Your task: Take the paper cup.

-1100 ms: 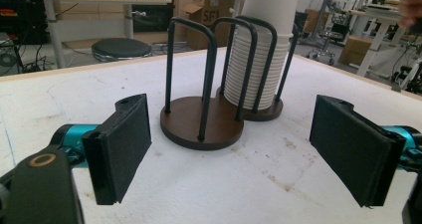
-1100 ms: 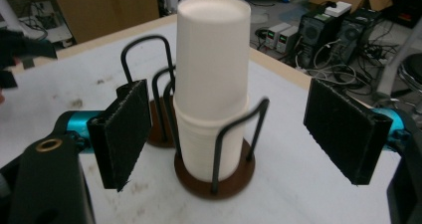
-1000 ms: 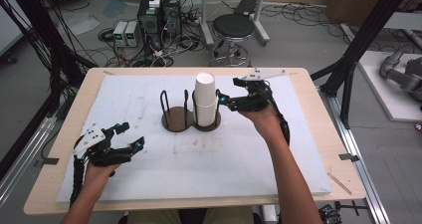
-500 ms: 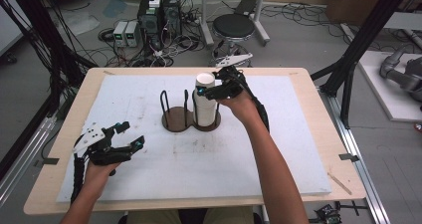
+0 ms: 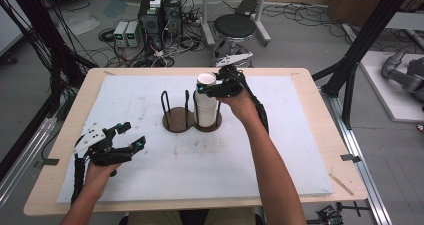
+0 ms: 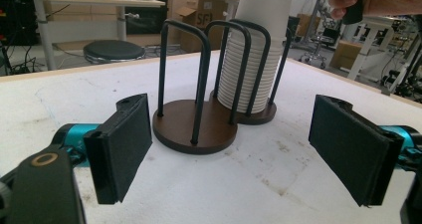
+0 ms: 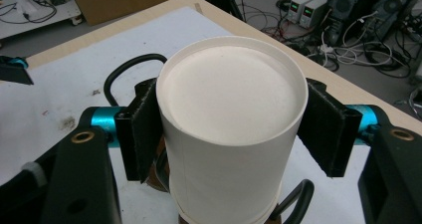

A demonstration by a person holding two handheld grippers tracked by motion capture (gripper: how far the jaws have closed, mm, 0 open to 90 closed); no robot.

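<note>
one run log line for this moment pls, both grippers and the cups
right gripper: jaws around top cup of cup stack in cup holder | left gripper: open, idle near table front-left

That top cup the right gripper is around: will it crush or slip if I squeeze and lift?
The top cup looks like thin white paper, upside down, so it probably dents under a hard squeeze. The right gripper has wide padded jaws on both sides, so slipping seems unlikely. It sits nested on the cup stack; a neighbour might lift with it.
</note>
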